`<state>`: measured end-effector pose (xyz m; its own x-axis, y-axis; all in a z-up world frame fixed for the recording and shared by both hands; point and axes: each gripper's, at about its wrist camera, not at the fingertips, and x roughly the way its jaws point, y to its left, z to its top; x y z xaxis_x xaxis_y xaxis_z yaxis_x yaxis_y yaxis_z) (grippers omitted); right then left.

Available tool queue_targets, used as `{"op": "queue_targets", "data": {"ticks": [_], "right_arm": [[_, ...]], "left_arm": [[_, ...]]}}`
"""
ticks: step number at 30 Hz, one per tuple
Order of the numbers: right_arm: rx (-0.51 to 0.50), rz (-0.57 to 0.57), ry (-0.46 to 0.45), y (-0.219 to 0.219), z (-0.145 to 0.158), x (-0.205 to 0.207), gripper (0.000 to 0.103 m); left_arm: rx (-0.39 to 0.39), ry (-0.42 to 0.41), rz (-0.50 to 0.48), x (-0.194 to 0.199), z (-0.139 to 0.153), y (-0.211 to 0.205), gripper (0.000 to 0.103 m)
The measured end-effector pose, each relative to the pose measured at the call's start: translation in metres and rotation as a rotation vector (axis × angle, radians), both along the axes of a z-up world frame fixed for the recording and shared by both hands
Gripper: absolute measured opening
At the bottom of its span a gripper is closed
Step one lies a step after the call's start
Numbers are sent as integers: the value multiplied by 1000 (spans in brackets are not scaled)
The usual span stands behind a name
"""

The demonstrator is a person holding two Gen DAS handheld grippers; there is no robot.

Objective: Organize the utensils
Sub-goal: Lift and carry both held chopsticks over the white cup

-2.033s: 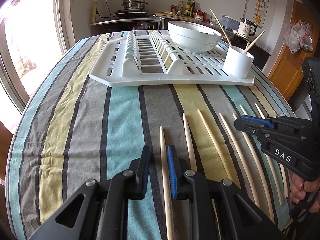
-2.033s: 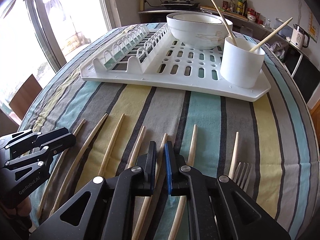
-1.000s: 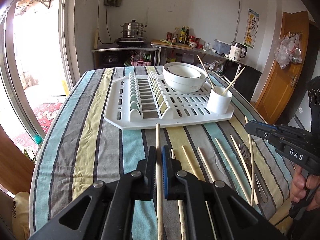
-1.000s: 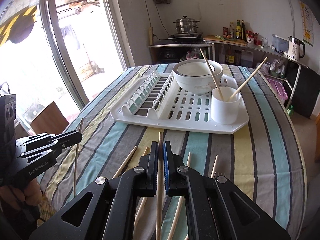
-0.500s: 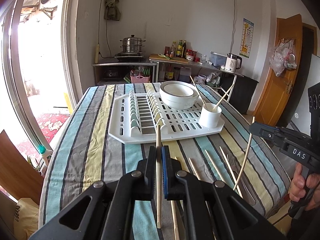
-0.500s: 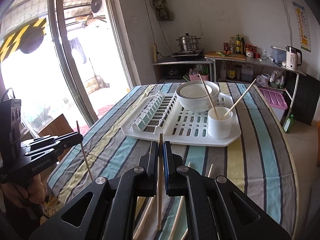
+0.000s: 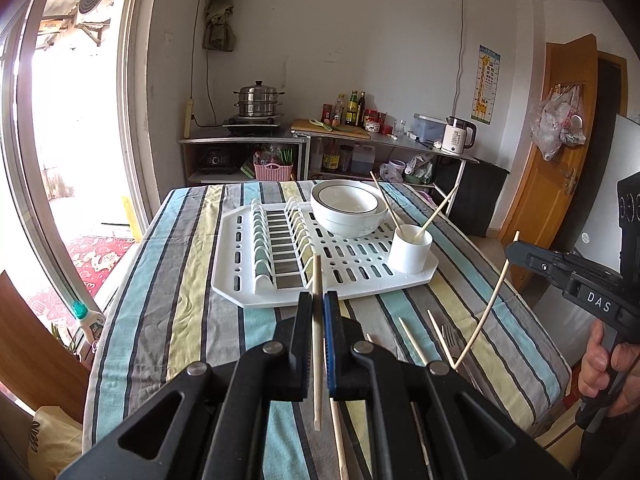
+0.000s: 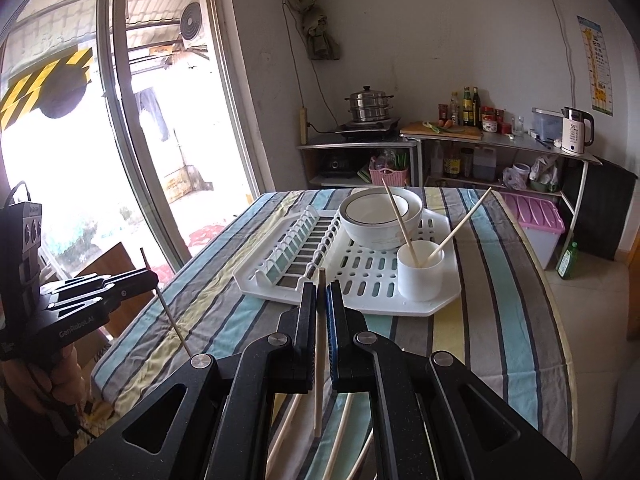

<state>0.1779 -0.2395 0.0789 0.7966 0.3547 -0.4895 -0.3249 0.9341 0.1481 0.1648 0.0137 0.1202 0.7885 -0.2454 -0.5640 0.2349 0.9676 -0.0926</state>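
My left gripper (image 7: 317, 298) is shut on a wooden chopstick (image 7: 317, 380), held well above the striped table. My right gripper (image 8: 321, 290) is shut on another chopstick (image 8: 318, 380), also lifted. Each shows in the other's view: the right gripper (image 7: 514, 249) with its chopstick (image 7: 486, 304) hanging down, the left gripper (image 8: 149, 276) with its chopstick (image 8: 172, 320). A white cup (image 7: 412, 249) (image 8: 420, 272) holding two chopsticks stands on the near right corner of the white drying rack (image 7: 240, 280) (image 8: 372, 300). Several loose chopsticks (image 7: 412, 340) (image 8: 340, 432) and a fork (image 7: 450, 334) lie on the cloth below.
A white bowl (image 7: 348, 208) (image 8: 380, 216) sits on the rack behind the cup. The rack's plate slots (image 7: 280, 240) hold nothing. A person's hand (image 7: 600, 364) grips the right tool's handle. Behind the table stand shelves with a steamer pot (image 7: 259, 104) and a kettle (image 7: 458, 136).
Both grippers have risen from the table with their chopsticks and tipped up a little, so the table and rack look smaller and farther. Both stay shut.
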Motion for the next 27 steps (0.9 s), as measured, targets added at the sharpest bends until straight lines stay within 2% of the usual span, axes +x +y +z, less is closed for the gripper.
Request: {"op": "queue_targets", "data": {"ticks": [15, 27], "right_arm": [[-12, -88, -48, -41, 28, 39, 5], [17, -131, -85, -62, 49, 89, 5]], "left_arm": [[-34, -14, -116, 52, 25, -52, 6], [-88, -22, -180, 118, 49, -97, 6]]}}
